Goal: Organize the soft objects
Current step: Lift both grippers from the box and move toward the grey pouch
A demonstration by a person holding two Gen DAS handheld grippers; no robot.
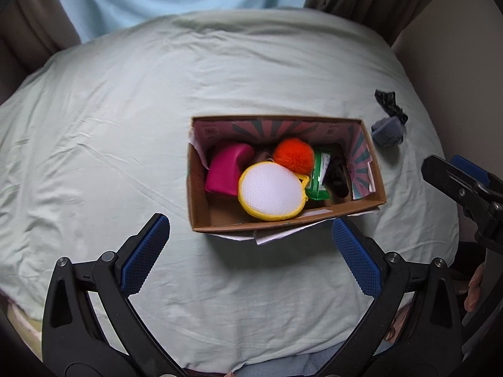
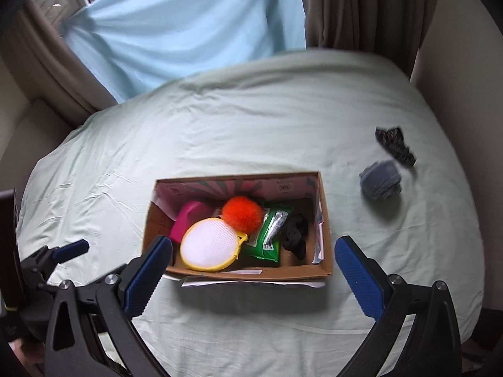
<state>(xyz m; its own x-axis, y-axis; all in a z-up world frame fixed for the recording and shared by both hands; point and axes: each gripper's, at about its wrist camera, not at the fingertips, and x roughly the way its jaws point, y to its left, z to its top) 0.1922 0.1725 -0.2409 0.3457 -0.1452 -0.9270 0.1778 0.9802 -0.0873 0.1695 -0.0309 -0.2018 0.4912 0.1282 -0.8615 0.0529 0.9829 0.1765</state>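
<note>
Both claws are empty: your left claw (image 1: 251, 257) and right claw (image 2: 254, 276) hang spread wide over the bed (image 1: 125, 110), just short of the cardboard box (image 2: 251, 271). Two soft things remain outside it, to its right: the grey fuzzy roll (image 2: 381, 179) and, just beyond, the dark patterned cloth (image 2: 395, 145). If you pinch low, you may gather bedsheet with the roll. The box's long axis runs left to right; the cloth's slants away, toward the far left.
</note>
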